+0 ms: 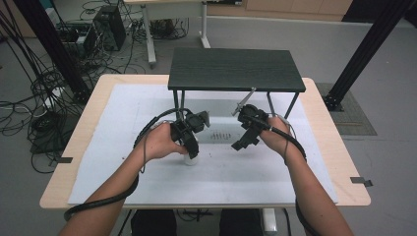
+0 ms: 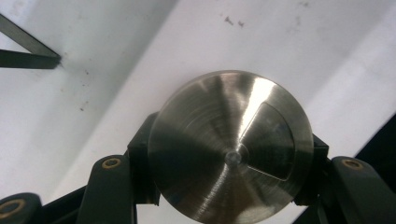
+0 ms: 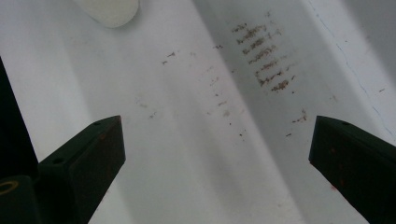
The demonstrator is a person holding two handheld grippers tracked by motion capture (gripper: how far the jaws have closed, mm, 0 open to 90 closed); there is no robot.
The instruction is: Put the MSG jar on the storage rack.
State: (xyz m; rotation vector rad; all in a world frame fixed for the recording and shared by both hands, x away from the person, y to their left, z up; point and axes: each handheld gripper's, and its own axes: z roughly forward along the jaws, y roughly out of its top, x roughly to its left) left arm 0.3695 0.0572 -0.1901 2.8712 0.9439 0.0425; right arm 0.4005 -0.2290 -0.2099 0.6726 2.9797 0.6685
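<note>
Metal lid (image 2: 231,149) clamped in left gripper (image 1: 191,143), right gripper (image 1: 244,132) fingers apart.

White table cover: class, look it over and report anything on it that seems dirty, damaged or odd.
The white table cover carries a cluster of short brownish smudges in rough rows near its middle, with scattered specks around them. They look like stains or rub marks. Nothing looks spilled or torn.
</note>
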